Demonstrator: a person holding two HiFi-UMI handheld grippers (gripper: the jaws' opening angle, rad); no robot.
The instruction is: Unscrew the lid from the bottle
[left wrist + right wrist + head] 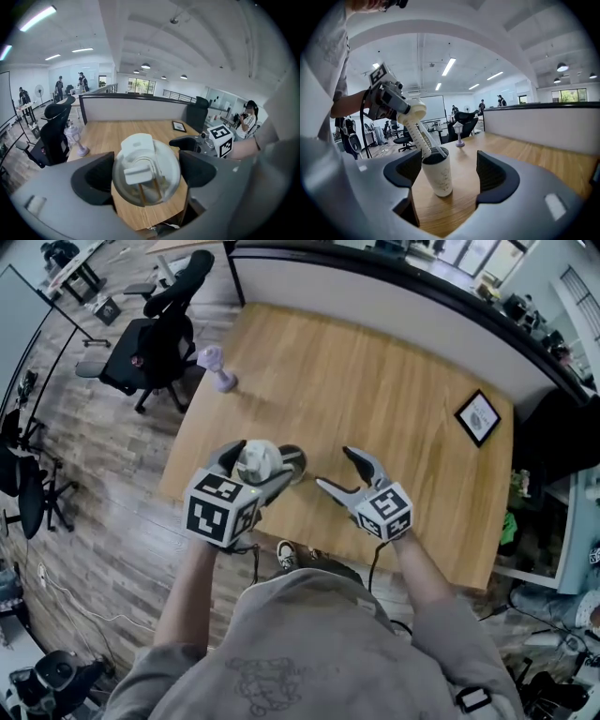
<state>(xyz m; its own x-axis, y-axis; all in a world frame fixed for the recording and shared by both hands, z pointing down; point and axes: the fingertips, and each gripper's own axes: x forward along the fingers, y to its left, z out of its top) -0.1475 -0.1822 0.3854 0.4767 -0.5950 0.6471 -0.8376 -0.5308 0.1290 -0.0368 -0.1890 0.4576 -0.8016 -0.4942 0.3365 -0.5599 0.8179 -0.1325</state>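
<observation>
Wooden table. Right gripper: jaws wide, nothing gripped. White bottle upright on table just past its tips, mouth uncovered. Left gripper clamps lid, tilted above bottle, tube reaching into mouth.

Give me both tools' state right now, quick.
Left tool: closed on the lid.
Right tool: open, holding nothing; bottle stands in front, not gripped.
</observation>
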